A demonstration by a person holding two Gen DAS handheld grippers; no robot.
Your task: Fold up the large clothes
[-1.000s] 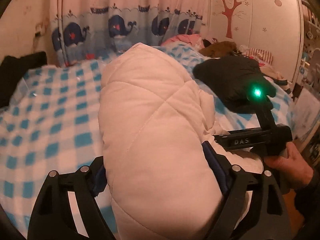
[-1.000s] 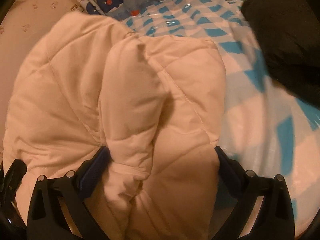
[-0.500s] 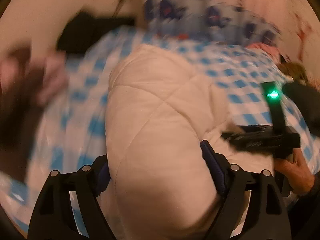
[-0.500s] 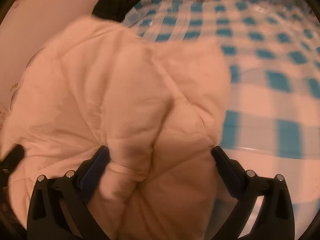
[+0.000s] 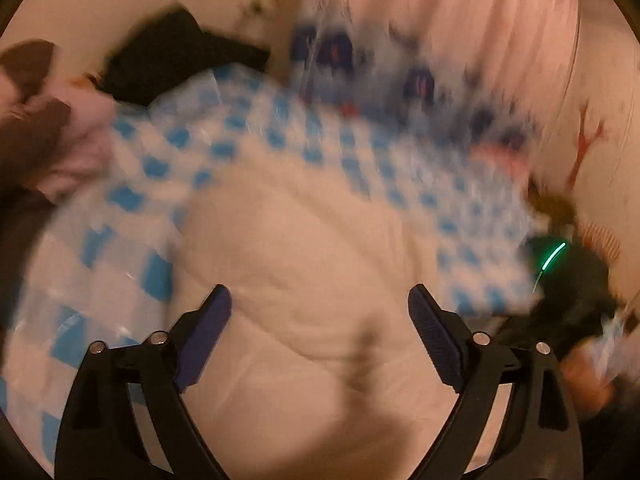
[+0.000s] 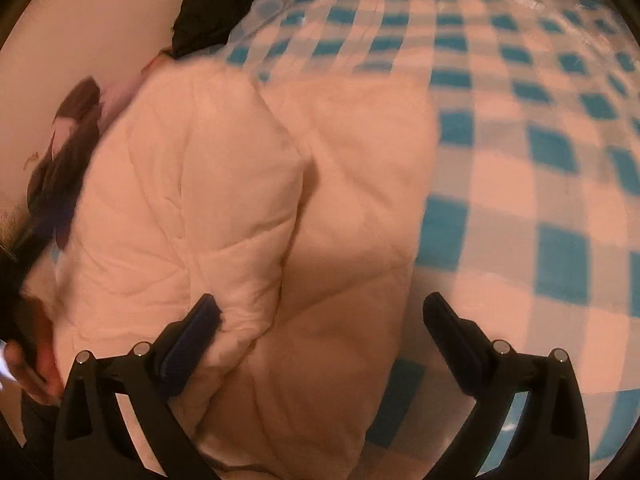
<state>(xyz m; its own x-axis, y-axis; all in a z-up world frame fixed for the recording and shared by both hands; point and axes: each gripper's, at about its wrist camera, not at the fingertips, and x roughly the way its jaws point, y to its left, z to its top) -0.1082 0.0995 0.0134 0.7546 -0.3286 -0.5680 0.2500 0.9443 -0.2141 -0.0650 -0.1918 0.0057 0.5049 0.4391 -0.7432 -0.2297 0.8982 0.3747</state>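
A bulky cream quilted garment (image 5: 304,264) lies folded on a bed with a blue-and-white checked sheet (image 5: 160,168). My left gripper (image 5: 320,312) is open above it, fingers clear of the fabric; this view is motion-blurred. In the right wrist view the garment (image 6: 256,208) fills the left and middle. My right gripper (image 6: 320,320) is open; its left finger (image 6: 192,340) rests against a fold, its right finger (image 6: 452,340) is over the sheet (image 6: 540,140). The right gripper with its green light (image 5: 554,256) shows at the right of the left wrist view.
A black garment (image 5: 172,60) lies at the bed's far corner by the wall, also in the right wrist view (image 6: 216,4). Pink and brown clothes (image 5: 52,136) lie at the left. A whale-print curtain (image 5: 360,52) hangs behind the bed.
Both grippers have let go of the garment and opened, with the fabric now lower between the fingers. The left view has swung left and is blurred.
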